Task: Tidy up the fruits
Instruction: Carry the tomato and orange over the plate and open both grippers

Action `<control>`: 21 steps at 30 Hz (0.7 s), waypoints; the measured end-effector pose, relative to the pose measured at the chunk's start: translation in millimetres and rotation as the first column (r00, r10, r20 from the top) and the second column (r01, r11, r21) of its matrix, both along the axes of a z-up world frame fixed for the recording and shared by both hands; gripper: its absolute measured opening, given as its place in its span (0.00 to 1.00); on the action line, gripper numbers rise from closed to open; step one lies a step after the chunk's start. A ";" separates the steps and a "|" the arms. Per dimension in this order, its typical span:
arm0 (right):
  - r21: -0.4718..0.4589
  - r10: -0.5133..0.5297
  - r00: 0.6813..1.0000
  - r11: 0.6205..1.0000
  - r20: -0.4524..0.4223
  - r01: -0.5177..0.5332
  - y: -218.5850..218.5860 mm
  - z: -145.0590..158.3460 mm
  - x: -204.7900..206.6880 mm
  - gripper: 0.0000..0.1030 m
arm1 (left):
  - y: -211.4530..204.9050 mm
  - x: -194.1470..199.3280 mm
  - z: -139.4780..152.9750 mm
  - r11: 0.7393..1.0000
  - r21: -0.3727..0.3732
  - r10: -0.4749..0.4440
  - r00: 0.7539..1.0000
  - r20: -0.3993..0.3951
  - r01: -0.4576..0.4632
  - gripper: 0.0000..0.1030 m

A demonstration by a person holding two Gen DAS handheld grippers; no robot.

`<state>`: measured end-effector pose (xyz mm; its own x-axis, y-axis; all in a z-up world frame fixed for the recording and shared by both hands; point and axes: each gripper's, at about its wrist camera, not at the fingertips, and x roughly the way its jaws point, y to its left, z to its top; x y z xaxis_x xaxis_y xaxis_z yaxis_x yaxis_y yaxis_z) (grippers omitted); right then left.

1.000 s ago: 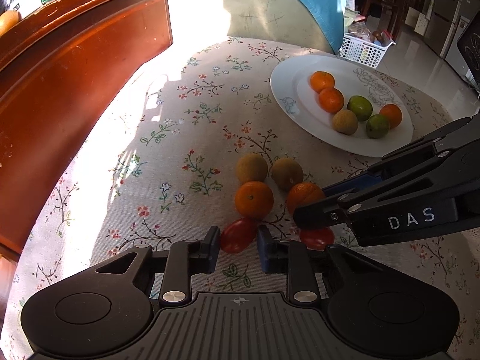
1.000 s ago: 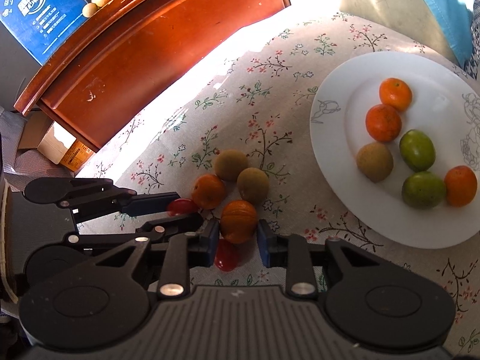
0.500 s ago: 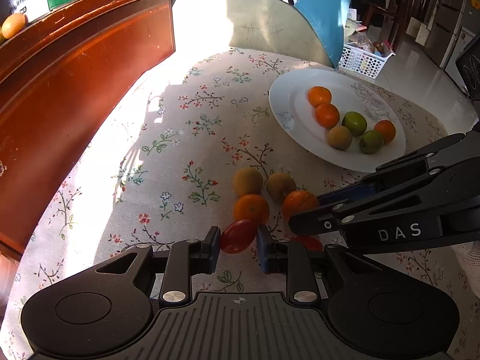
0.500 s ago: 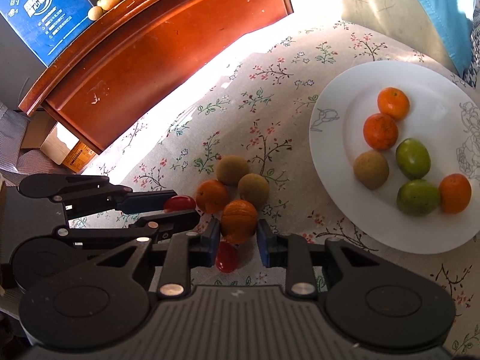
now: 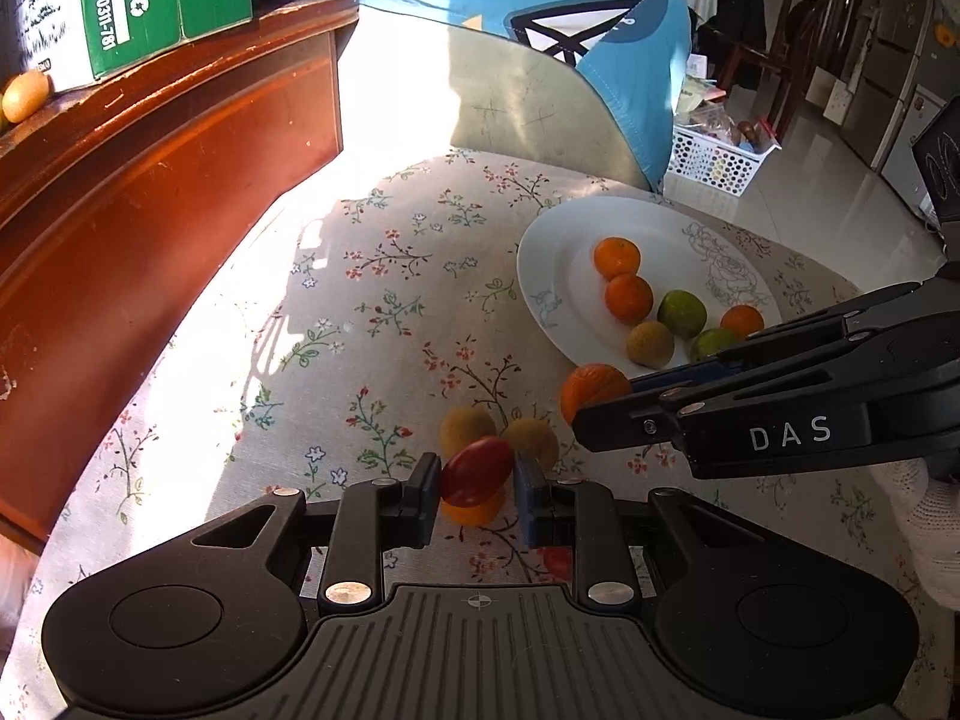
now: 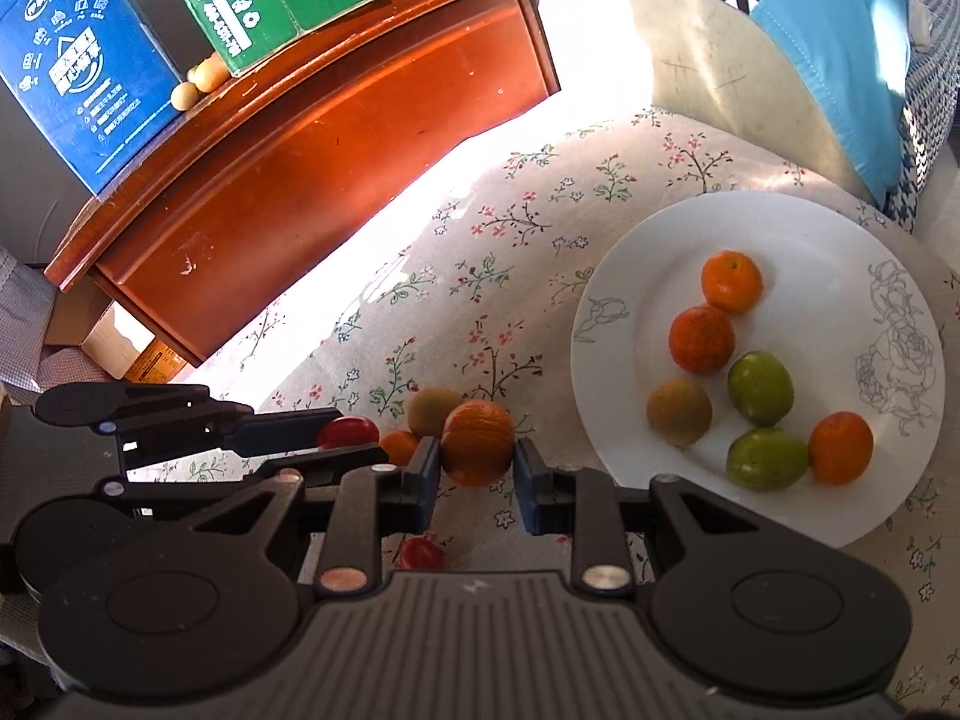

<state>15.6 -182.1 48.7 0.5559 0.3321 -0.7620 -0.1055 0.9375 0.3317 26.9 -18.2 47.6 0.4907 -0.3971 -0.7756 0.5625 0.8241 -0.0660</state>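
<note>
Now your left gripper (image 5: 474, 489) is clenched on a cherry tomato (image 5: 477, 471), and your right gripper (image 6: 474, 468) grips a mandarin (image 6: 478, 441). Below them, loose fruit sits on the floral tablecloth (image 5: 384, 300), whose bare stretch runs toward the wooden cabinet (image 6: 312, 168). Beyond, to your right, the white plate (image 6: 624, 348) holds six fruits, its near rim free.

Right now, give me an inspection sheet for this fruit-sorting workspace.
Surface: floral tablecloth, sunlit at left.
Job's things: white round plate holds three oranges, two green fruits, one brown fruit; two brown fruits, one orange and one red tomato lie loose on the cloth.
Clutter: nothing seen.
Grippers: left gripper shut on red cherry tomato; right gripper shut on orange mandarin.
Cables: nothing seen.
Surroundings: wooden cabinet, cartons, white basket.
</note>
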 end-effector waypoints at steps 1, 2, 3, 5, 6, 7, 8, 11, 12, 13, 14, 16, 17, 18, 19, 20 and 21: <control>0.001 -0.013 1.000 1.000 0.007 0.013 -4.3 2.7 0.8 0.26 | -2.1 0.8 2.1 1.000 -0.005 0.000 1.000 0.004 0.000 0.23; 0.003 -0.027 1.000 1.000 0.014 0.027 -9.0 5.5 1.6 0.26 | -4.3 1.8 4.3 1.000 -0.011 0.001 1.000 0.009 0.000 0.23; 0.005 -0.042 0.999 0.999 0.021 0.042 -13.9 8.4 2.3 0.26 | -7.2 2.7 7.3 1.000 -0.020 0.000 1.000 0.013 0.000 0.23; 0.006 -0.070 0.997 0.998 0.038 0.070 -24.6 14.5 3.0 0.26 | -12.7 4.6 11.3 0.999 -0.036 -0.003 1.000 0.017 0.003 0.23; 0.006 -0.085 0.995 0.996 0.048 0.085 -30.5 17.5 3.2 0.26 | -15.9 5.3 12.9 0.999 -0.045 -0.006 1.000 0.018 0.007 0.23; 0.005 -0.097 0.994 0.995 0.056 0.097 -35.0 19.9 3.3 0.26 | -18.7 6.0 14.4 0.999 -0.051 -0.009 1.000 0.019 0.010 0.23; 0.005 -0.115 0.991 0.993 0.066 0.115 -41.4 23.4 3.3 0.26 | -22.3 7.0 15.9 0.998 -0.057 -0.011 1.000 0.021 0.012 0.23; 0.014 -0.164 0.983 0.986 0.087 0.164 -60.1 31.7 3.4 0.26 | -30.7 11.1 18.6 0.997 -0.070 -0.008 1.000 0.026 0.010 0.23; 0.015 -0.179 0.979 0.984 0.093 0.178 -65.6 33.9 3.8 0.26 | -34.3 12.7 19.5 0.997 -0.075 -0.006 1.000 0.027 0.008 0.23; 0.015 -0.193 0.976 0.981 0.098 0.192 -71.2 35.8 3.5 0.26 | -37.3 14.0 20.1 0.997 -0.079 -0.004 1.000 0.027 0.007 0.23; 0.014 -0.206 0.973 0.979 0.104 0.206 -76.9 37.6 3.6 0.26 | -41.3 15.3 20.2 0.996 -0.085 -0.003 1.000 0.025 0.006 0.23; 0.015 -0.234 0.966 0.972 0.110 0.234 -87.5 39.7 3.8 0.26 | -47.1 18.1 19.4 0.995 -0.096 -0.005 1.000 0.019 0.007 0.23; 0.017 -0.249 0.962 0.969 0.110 0.248 -92.6 39.9 3.9 0.26 | -50.8 19.5 18.5 0.995 -0.101 -0.005 1.000 0.014 0.006 0.23; 0.019 -0.264 0.958 0.964 0.108 0.264 -98.1 39.3 4.4 0.26 | -54.7 21.6 17.5 0.994 -0.106 -0.003 1.000 0.009 0.004 0.23; 0.019 -0.276 0.955 0.961 0.106 0.276 -102.4 39.0 4.9 0.26 | -57.6 23.3 16.6 0.994 -0.109 -0.001 1.000 0.006 0.002 0.23; 0.017 -0.286 0.953 0.958 0.104 0.286 -105.8 38.6 5.5 0.26 | -60.7 24.7 15.6 0.994 -0.108 0.001 1.000 0.005 0.000 0.23; 0.015 -0.294 0.950 0.956 0.101 0.294 -108.3 37.5 6.5 0.26 | -63.9 26.7 14.4 0.994 -0.106 0.002 1.000 0.005 -0.002 0.23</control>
<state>22.1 -290.4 86.2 0.7029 0.1418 -0.6970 0.1424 0.9320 0.3332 53.6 -82.1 62.0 0.4955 -0.4759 -0.7266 0.5613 0.8138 -0.1503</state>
